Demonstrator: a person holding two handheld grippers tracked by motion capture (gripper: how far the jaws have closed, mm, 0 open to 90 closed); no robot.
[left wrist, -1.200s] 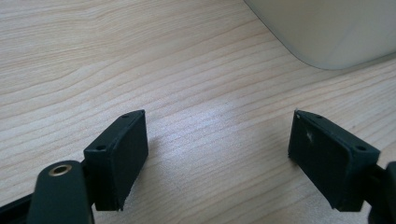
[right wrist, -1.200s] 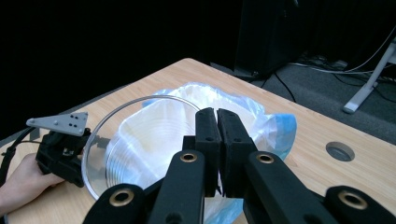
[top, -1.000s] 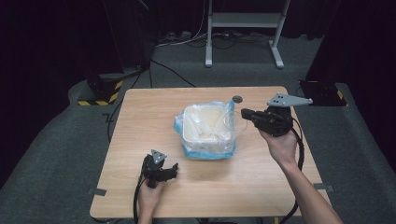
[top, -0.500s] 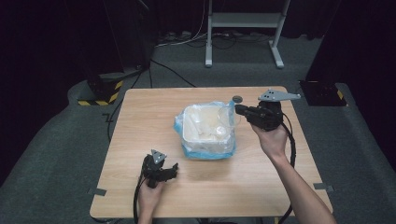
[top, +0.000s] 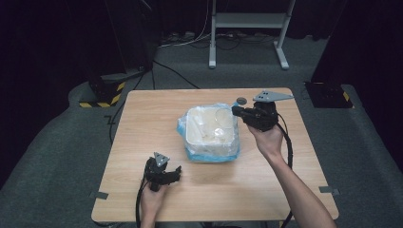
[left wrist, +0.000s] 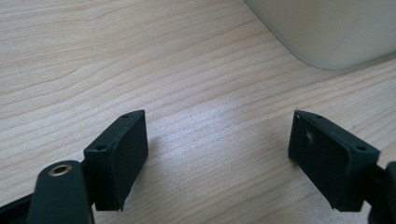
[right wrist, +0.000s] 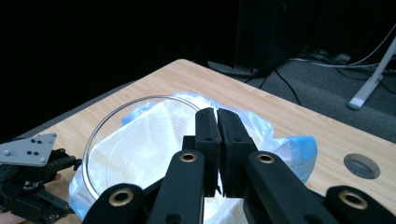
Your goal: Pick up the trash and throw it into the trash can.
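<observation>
The clear cup (right wrist: pixel 116 140) is now over the white bin (top: pixel 209 142), which sits in the middle of the table (top: pixel 142 123) lined with a pale blue bag (top: pixel 183 126). In the high view we see the cup's (top: pixel 221 115) round rim above the far right part of the bin's mouth.

The right gripper (top: pixel 236 110) has carried it there. A second ago that hand stood out past the bin's right side, half a second ago it was closer, and now its tip is over the rim. In the right gripper view its jaws are pressed together, and the cup's thin wall seems to be pinched between them at the near edge of the rim (right wrist: pixel 217 112). We judge it is gripping the cup, though the wall is too thin and clear for us to be sure.

The left gripper (top: pixel 177 172) has not moved. It rests low on the table near the front edge, jaws wide apart around bare wood (left wrist: pixel 219 135), with the bin's wall (left wrist: pixel 327 32) just ahead of it.

We take the carry to be nearly done. What is left is to let the cup drop inside the bag. A small dark disc (top: pixel 242 100) lies on the table just behind the right gripper, untouched.
</observation>
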